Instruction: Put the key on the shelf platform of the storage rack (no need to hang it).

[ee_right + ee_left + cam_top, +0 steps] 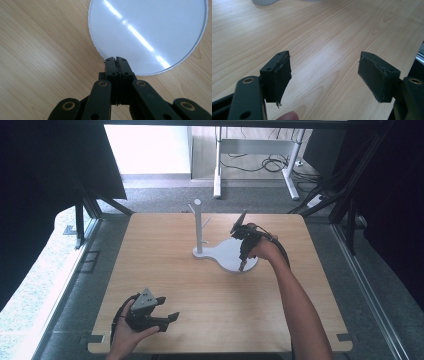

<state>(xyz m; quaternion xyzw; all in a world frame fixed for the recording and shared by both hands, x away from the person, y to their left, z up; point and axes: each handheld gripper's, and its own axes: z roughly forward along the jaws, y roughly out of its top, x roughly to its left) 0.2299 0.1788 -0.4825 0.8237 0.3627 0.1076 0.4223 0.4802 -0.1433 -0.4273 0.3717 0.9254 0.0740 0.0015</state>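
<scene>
White plastic stand [227, 255] is sitting far of centre on the wooden desk [165, 285]: flat rounded base, upright post [198, 225] with short pegs at its left end. The right gripper [242, 266] is pointing straight down over the base's right, near edge. In the right gripper view its fingers [111, 67] are pressed fully together with nothing between them, tips at the near rim of the base [150, 30]; whether they are touching the rim I cannot tell.

The left gripper [167, 317] is resting at the near left of the desk, well apart from the stand, fingers [277, 75] spread wide and holding nothing.

Judging the step: closed tips are likely nudging or pinning the base.
- Be keeping the tips low against the rim, not on top, where the glossy face may be letting them skid.
- Be pushing slowly, in line with the post, so the stand is not pivoting.
- Be watching the post; a hard shove risks tipping it.
- The left gripper is free to steady the far side.
</scene>
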